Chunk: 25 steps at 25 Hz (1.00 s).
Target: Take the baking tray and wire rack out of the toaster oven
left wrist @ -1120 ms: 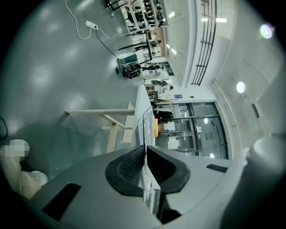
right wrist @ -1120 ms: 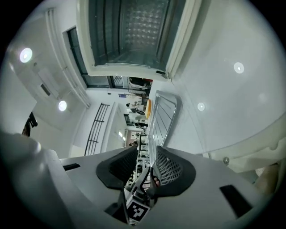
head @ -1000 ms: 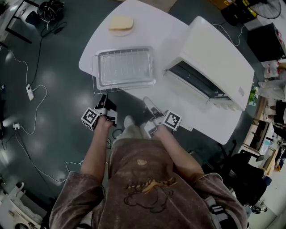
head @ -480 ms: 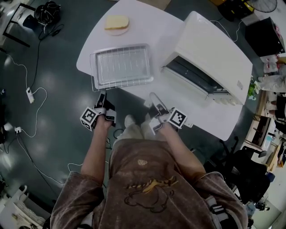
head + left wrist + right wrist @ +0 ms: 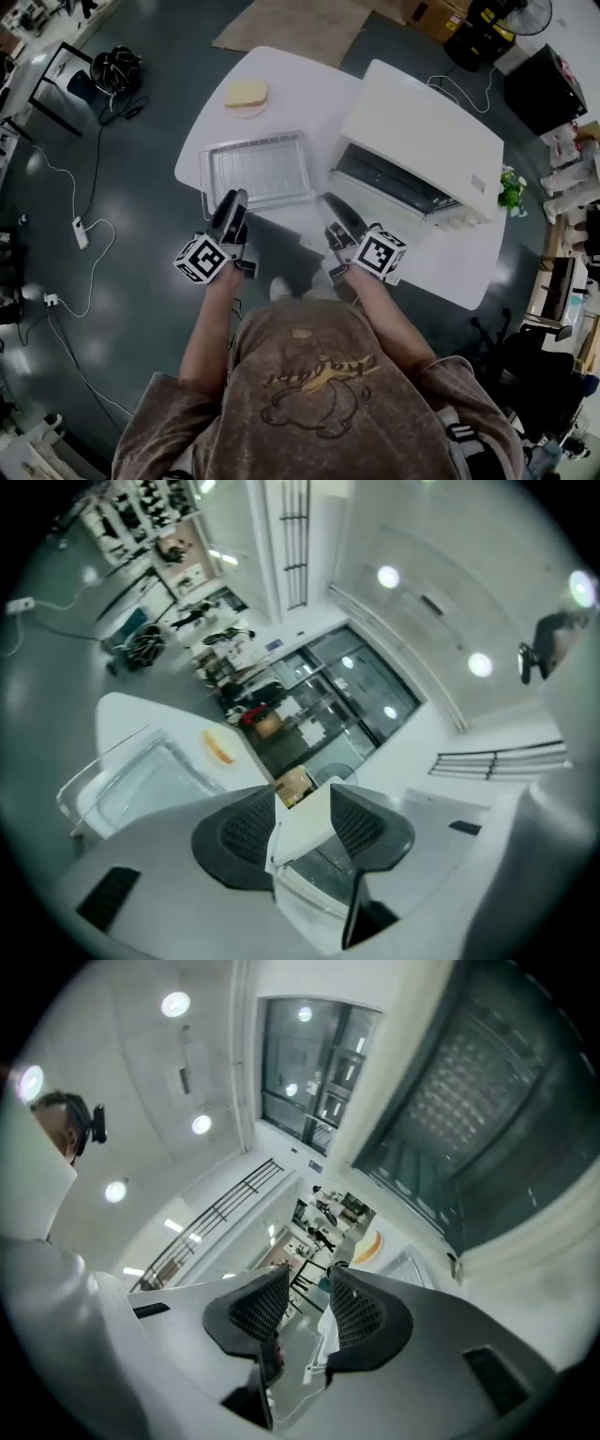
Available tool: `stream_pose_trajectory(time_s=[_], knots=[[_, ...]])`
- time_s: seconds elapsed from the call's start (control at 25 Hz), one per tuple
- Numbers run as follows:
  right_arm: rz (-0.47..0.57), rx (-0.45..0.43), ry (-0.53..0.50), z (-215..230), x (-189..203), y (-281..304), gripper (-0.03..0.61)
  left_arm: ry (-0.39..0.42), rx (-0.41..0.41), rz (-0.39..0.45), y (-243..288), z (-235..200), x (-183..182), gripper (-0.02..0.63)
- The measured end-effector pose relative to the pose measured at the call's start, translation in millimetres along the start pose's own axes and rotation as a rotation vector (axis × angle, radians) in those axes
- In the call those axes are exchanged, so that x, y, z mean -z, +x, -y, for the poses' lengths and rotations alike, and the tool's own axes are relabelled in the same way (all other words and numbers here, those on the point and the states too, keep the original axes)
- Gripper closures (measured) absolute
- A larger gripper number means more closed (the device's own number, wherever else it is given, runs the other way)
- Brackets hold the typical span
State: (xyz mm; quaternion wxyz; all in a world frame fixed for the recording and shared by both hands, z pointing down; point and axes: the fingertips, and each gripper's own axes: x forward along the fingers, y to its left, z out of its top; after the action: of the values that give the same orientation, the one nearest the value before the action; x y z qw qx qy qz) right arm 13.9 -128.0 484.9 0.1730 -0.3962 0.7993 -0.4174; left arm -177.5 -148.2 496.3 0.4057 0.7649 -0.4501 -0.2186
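Baking tray (image 5: 255,169) sits on wire rack (image 5: 202,189), whole only overhead.

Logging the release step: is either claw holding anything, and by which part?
Nothing is held. The left claw has just been opening, jaws apart with nothing between; the right claw is open and empty. The baking tray lies on the table.
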Motion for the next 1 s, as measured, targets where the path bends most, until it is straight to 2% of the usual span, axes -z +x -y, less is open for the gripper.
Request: stream_pose_trajectory(time_s=[0.12, 0.24, 0.4, 0.52, 0.76, 0.8, 0.92, 1.0], knots=[[0.037, -0.033, -0.161, -33, -33, -3, 0.463, 0.197, 0.124, -0.084, 22, 62, -7, 0.460], [0.067, -0.052, -0.277, -59, -59, -14, 0.463, 0.354, 0.203, -0.148, 33, 114, -5, 0.460], [-0.011, 0.012, -0.514, -78, -72, -31, 0.476, 0.479, 0.285, -0.209, 37, 161, 10, 0.436], [-0.081, 0.070, -0.660, -82, -72, -48, 0.476, 0.540, 0.316, -0.255, 32, 177, 26, 0.427], [-0.015, 0.107, -0.686, -82, -79, -77, 0.489, 0.632, 0.328, -0.257, 22, 191, 45, 0.425], [0.004, 0.114, -0.691, -81, -78, -80, 0.511, 0.650, 0.321, -0.256, 21, 190, 48, 0.442], [0.035, 0.119, -0.701, -74, -73, -84, 0.561, 0.686, 0.303, -0.268, 20, 181, 56, 0.573], [0.035, 0.130, -0.703, -66, -67, -85, 0.572, 0.686, 0.286, -0.278, 20, 170, 63, 0.594]])
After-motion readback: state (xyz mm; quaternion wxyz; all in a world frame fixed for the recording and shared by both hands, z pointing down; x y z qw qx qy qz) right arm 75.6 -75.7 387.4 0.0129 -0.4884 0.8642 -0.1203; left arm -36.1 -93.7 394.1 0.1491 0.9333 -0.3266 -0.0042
